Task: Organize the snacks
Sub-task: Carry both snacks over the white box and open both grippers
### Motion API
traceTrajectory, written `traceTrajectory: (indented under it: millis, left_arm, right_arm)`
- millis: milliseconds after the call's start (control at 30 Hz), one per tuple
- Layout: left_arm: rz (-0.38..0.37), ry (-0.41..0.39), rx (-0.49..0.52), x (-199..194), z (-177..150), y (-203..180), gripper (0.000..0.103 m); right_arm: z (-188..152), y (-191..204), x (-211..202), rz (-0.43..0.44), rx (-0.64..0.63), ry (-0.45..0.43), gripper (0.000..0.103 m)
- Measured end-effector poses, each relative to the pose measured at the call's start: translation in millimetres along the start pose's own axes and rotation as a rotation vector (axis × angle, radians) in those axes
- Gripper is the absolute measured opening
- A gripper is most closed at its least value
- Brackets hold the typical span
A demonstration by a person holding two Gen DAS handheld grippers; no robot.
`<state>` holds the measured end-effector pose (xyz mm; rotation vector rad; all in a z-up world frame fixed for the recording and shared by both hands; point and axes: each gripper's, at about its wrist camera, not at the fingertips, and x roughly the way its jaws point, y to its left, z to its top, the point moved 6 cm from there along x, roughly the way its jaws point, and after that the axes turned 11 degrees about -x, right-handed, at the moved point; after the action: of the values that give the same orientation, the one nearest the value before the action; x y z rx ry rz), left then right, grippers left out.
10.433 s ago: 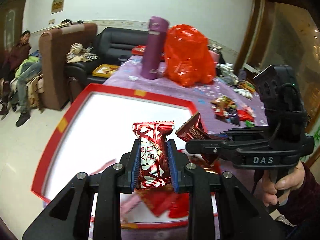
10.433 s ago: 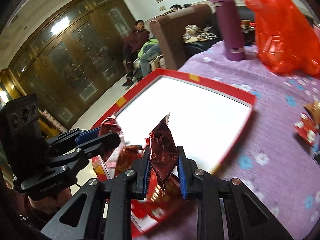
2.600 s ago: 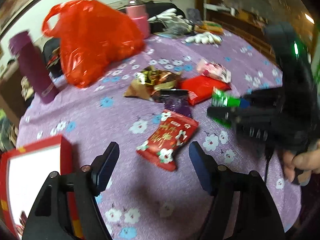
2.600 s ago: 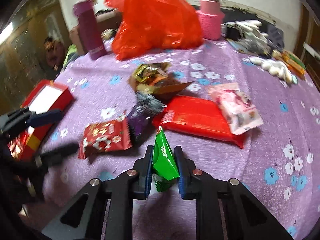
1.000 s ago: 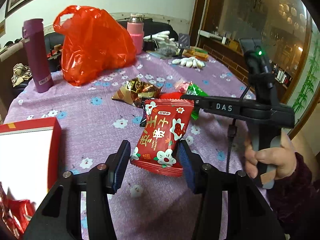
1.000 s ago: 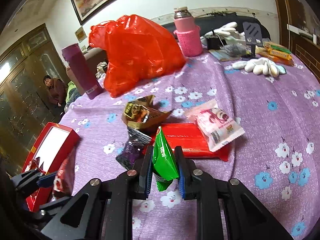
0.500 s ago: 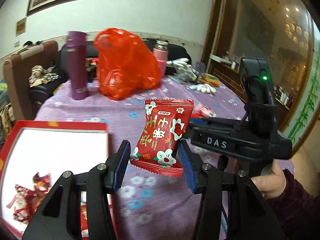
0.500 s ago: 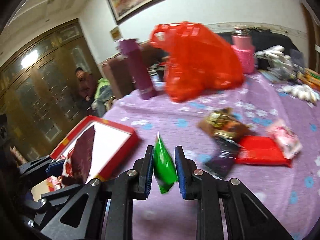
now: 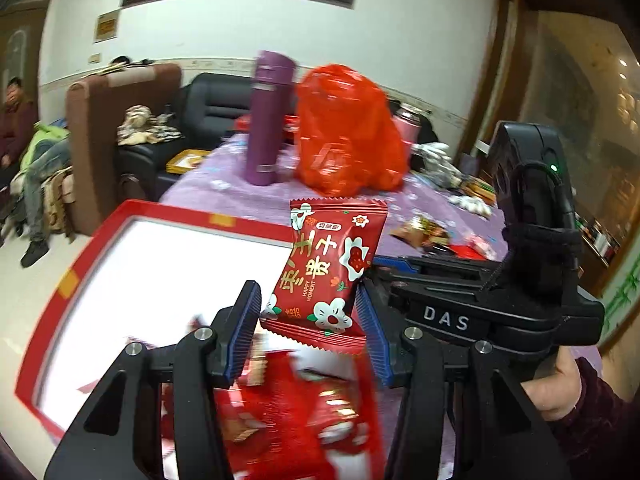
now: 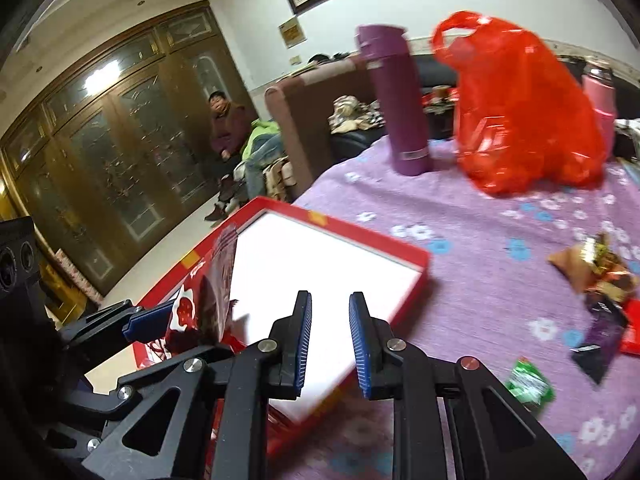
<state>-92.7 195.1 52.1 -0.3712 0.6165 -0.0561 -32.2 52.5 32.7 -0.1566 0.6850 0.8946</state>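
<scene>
Snacks lie loose on the bench, which wears a purple flowered cloth. At its near edge sits a wide red box with a white floor; blurred red wrappers are heaped in its near corner. Farther back stands a bulging red plastic bag, with a tall purple flask just beside it. The left gripper hangs over the box, jaws partly apart and pressed on the sides of a red flowered packet, held upright. The right gripper is just beside it, over the box's right rim, jaws drawn to their narrowest with nothing between them. A small green packet lies on the cloth to its right.
</scene>
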Motion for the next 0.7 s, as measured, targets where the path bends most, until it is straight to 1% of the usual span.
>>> traceTrajectory:
  millis: [267, 467, 700]
  left_arm:
    - [0.079, -0.024, -0.057, -6.1, 5.4, 41.7, 0.048]
    - [0.136, -0.024, -0.102, -5.8, 2.5, 70.6, 0.048]
    - [0.18, -0.024, -0.118, -4.9, -0.6, 87.7, 0.048]
  right_arm:
    - [7.2, 40.4, 35.9, 0.066, -0.047, 0.03, 0.021]
    - [-7.2, 38.7, 49.5, 0.065, -0.035, 0.075, 0.021]
    - [-11.9, 38.0, 52.0, 0.072, -0.024, 0.092, 0.021]
